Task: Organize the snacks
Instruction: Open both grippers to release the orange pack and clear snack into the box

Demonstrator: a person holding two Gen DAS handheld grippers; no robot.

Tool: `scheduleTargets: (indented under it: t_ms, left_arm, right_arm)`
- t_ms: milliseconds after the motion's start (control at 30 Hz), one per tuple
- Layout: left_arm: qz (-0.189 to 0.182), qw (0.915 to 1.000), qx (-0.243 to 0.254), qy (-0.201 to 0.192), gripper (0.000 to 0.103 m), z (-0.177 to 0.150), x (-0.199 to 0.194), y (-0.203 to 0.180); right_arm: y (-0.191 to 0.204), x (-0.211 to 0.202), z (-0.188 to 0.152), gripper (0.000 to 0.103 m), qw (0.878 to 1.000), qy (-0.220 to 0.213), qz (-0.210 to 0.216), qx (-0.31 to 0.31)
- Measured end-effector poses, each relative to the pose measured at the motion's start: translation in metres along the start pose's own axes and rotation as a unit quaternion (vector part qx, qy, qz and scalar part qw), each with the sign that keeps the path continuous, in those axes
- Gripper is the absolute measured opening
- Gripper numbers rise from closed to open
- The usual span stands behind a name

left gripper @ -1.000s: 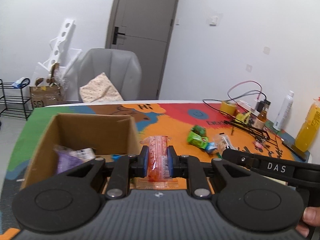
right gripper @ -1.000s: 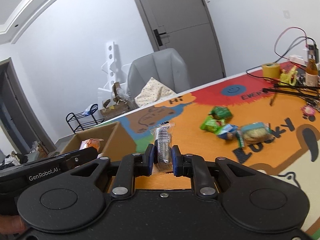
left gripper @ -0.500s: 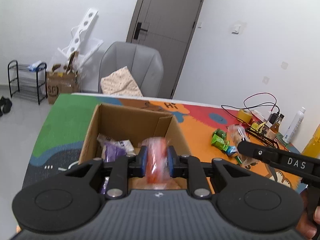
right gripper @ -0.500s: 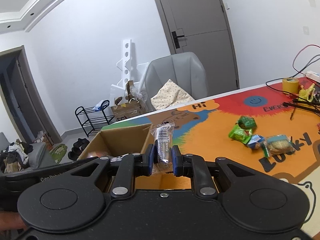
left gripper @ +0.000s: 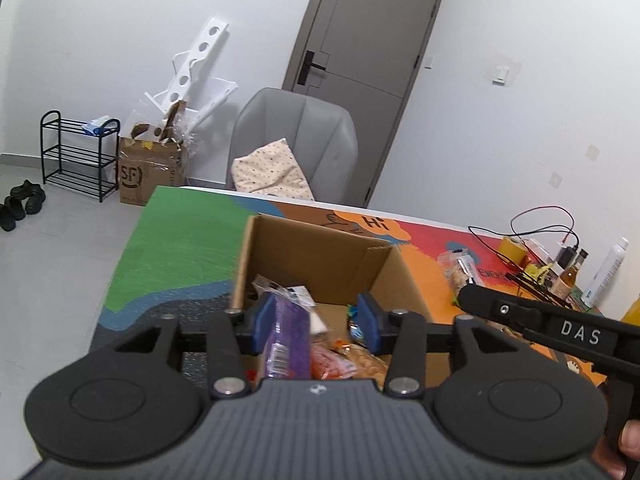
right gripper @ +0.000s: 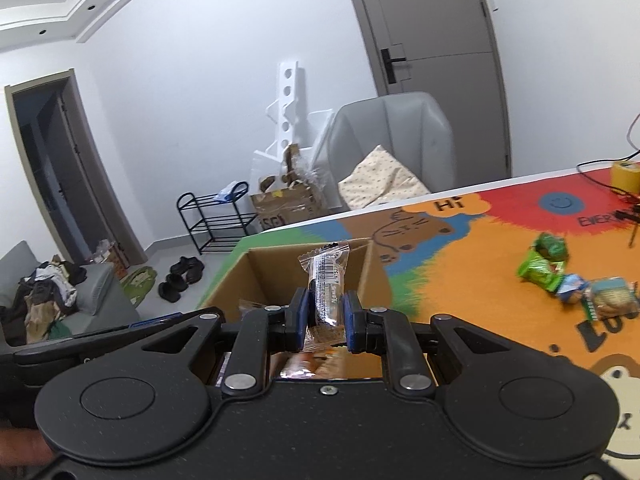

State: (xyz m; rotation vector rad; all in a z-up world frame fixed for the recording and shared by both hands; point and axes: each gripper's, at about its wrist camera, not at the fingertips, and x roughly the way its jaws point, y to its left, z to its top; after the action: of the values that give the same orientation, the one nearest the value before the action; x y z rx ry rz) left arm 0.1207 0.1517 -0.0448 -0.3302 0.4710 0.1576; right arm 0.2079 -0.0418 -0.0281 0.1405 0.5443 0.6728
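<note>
An open cardboard box stands on the colourful table mat and holds several snack packs, among them a purple pack and an orange pack. My left gripper is open and empty just above the box. My right gripper is shut on a clear-wrapped dark snack bar and holds it upright over the near edge of the same box. The bar also shows in the left wrist view, to the right of the box.
Green snack packs and a cracker pack lie on the mat to the right. Cables, a yellow tape roll, bottles and a white spray can crowd the far right. A grey chair stands behind the table.
My left gripper opened and dropped the orange pack into the box. My right gripper moved left with the snack bar and now stands over the box.
</note>
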Motion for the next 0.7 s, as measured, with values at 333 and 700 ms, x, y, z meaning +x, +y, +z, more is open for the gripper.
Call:
scheduleTargets:
  t_ms: [333,700]
  left_arm:
    - [0.015,0.9999,-0.002,-0.002,0.078,0.000,0.002,0.003]
    - [-0.004,0.9998,0.016,0.012,0.088,-0.009,0.013,-0.027]
  right_arm:
    - [-0.014,-0.001,-0.008,0.037,0.999,0.018,-0.008,0.034]
    - [-0.051,-0.030,-0.016,0.052,0.997,0.000,-0.047,0.056]
